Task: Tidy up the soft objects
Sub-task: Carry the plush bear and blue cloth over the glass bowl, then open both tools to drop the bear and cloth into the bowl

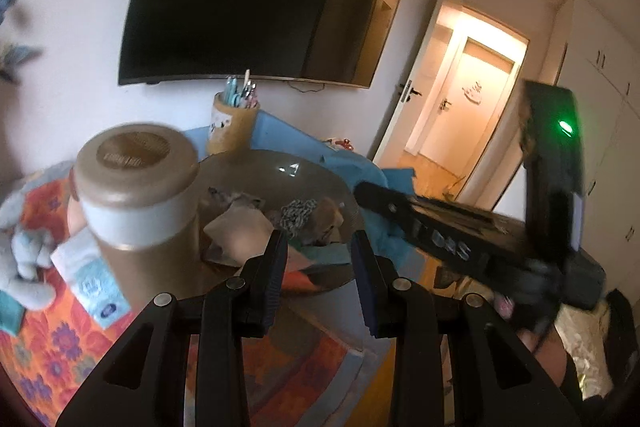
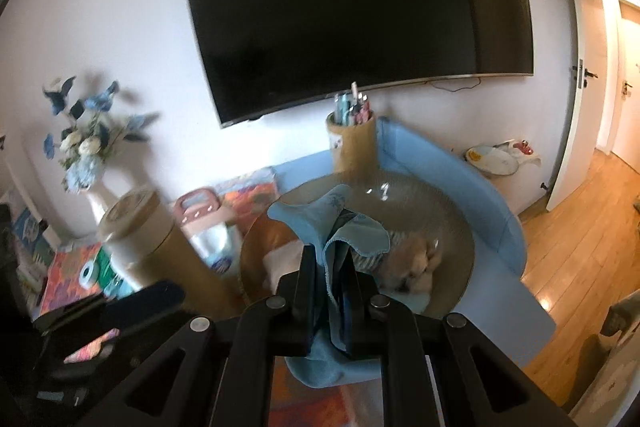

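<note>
Right gripper pinches blue cloth over bowl: light, limp, drapes. Your left gripper stands spread, empty; plush lies in bowl at 2 o'clock. Grab cloth by bunched folds, not edge.

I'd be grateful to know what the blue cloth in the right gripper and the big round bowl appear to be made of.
Blue cloth: thin, matte woven fabric, judging by its soft folds and stitched edge where the right gripper pinches it. Bowl: probably clear tinted glass or plastic; it is glossy, with bright glints, and its contents show through.
</note>
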The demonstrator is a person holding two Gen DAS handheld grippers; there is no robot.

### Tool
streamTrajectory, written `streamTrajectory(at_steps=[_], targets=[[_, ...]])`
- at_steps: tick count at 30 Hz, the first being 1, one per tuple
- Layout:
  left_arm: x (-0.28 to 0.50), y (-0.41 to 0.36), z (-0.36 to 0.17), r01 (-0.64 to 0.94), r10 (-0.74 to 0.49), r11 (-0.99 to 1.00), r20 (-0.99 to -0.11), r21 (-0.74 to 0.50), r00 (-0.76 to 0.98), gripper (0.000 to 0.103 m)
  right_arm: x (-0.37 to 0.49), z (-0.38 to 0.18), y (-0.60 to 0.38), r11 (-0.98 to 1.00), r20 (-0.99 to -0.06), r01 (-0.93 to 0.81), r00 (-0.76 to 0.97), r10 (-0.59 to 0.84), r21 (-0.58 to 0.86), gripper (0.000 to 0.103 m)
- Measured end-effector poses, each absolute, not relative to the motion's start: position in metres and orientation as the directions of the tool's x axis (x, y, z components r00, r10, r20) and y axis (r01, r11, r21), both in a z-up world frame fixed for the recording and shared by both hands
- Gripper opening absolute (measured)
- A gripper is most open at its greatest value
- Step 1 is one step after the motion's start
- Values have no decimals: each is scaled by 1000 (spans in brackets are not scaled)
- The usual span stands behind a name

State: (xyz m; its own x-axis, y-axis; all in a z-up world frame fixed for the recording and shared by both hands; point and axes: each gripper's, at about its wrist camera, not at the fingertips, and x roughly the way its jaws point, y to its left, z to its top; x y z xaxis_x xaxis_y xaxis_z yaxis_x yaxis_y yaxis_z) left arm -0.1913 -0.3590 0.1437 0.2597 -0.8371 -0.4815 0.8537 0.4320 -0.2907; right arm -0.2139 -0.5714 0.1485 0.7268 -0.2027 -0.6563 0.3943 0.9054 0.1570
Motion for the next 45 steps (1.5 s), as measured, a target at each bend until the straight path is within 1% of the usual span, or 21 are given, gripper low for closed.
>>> streamTrajectory(at_steps=[2,3,4,5,6,7,8,11,15,21,22,24,25,26,27,28,33,38,41,43,45], targets=[[-194,-350,144,862,-827,432,-497,-265,262,32,-211,149,-581,901,-654,400,729,-201,169,10],[-194,-341,141,856,-809,452,-520,-251,274,38,-210,149,-584,900,-653,400,731,-197,176,10],[-193,-333,137,849,-792,470,-539,-241,286,57,-208,148,-587,898,-655,401,731,-193,183,10],[-192,-317,129,834,-767,504,-560,-225,313,84,-207,145,-589,896,-657,400,730,-185,192,10],[-190,-306,122,815,-742,540,-576,-212,342,94,-207,142,-590,896,-660,396,730,-177,198,10],[-187,-295,114,792,-712,577,-597,-197,370,98,-205,139,-590,896,-665,394,728,-169,203,10],[-184,-285,105,775,-681,604,-626,-188,379,98,-204,133,-589,896,-674,392,722,-158,210,10],[-173,-265,73,736,-618,638,-720,-226,315,98,-202,119,-586,892,-688,383,716,-123,240,10],[-174,-262,49,715,-569,663,-770,-223,287,98,-198,105,-579,893,-706,374,702,-94,253,10],[-173,-286,19,710,-506,672,-831,-210,233,98,-198,103,-578,894,-715,378,692,-101,240,10],[-174,-290,14,709,-490,678,-838,-194,239,97,-199,102,-579,893,-716,382,690,-105,237,10],[-180,-297,9,711,-431,696,-850,-98,305,81,-200,103,-580,892,-718,387,688,-109,235,10],[-184,-299,9,714,-406,699,-847,-47,342,70,-201,102,-581,891,-717,387,689,-108,237,10],[-185,-298,11,717,-408,696,-844,-42,347,63,-202,103,-582,890,-716,389,690,-109,239,10],[-185,-296,15,718,-434,692,-837,-73,333,61,-203,102,-583,889,-713,389,692,-110,241,10],[-186,-294,19,717,-461,690,-826,-103,324,61,-203,102,-585,888,-710,390,695,-111,244,10],[-212,-307,68,774,-572,623,-742,-115,350,60,-202,107,-594,880,-698,393,708,-104,268,10],[-228,-355,135,838,-691,532,-633,-119,349,61,-200,129,-602,887,-677,397,721,-144,235,10],[-228,-387,162,847,-723,521,-583,-107,372,61,-194,141,-614,891,-680,395,719,-147,225,10],[-223,-407,172,837,-715,541,-569,-80,407,61,-189,146,-629,885,-683,398,717,-137,240,10],[-215,-424,174,832,-714,545,-574,-98,401,61,-185,149,-647,877,-687,399,717,-115,269,10]])
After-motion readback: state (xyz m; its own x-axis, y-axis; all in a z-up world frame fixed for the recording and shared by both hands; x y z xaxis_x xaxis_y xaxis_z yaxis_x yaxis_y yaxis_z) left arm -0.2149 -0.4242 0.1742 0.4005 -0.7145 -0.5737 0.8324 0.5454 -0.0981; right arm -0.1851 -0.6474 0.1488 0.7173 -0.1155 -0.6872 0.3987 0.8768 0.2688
